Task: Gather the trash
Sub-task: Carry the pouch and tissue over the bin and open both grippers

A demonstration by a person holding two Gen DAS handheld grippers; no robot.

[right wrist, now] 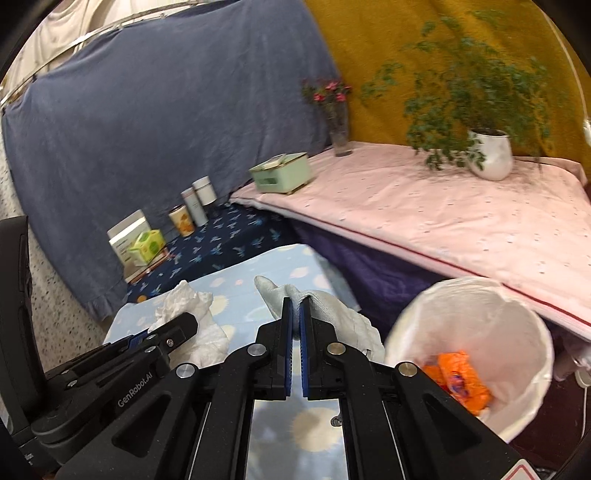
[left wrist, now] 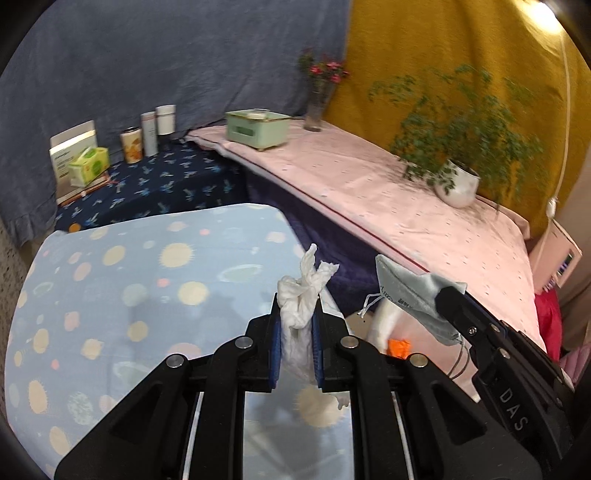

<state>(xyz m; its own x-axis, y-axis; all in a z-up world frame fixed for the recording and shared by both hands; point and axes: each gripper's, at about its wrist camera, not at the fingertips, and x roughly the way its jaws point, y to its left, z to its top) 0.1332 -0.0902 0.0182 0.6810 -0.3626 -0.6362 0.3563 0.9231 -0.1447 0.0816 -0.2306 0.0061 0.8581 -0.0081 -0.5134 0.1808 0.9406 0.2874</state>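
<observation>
Over blue cloth (left wrist: 110,280): left tool (left wrist: 297,314) pinches tissue (left wrist: 301,295); right tool (right wrist: 295,314) pinches mask (right wrist: 325,306)

A blue-grey curtain (right wrist: 159,122) hangs from a metal rail (right wrist: 110,26) across the back, meeting a mustard-yellow cloth wall (right wrist: 388,55) to its right. Below the yellow wall runs a pink sheeted bed (right wrist: 461,221), edged in red piping, with dark purple fabric (right wrist: 376,280) draped beneath it. On the bed stand a potted fern in a white pot (right wrist: 493,153), a glass vase of red flowers (right wrist: 338,122) and a mint-green box (right wrist: 284,173). Left of the bed, against the curtain, a navy bird-print surface (right wrist: 221,247) carries canisters (right wrist: 197,201) and a green tissue pack (right wrist: 147,243). In front of it lies the table (left wrist: 110,295) in pale blue spotted cloth. Speckled floor (right wrist: 55,295) shows at the curtain's lower left. Bright light glares at the top right in the left wrist view.
</observation>
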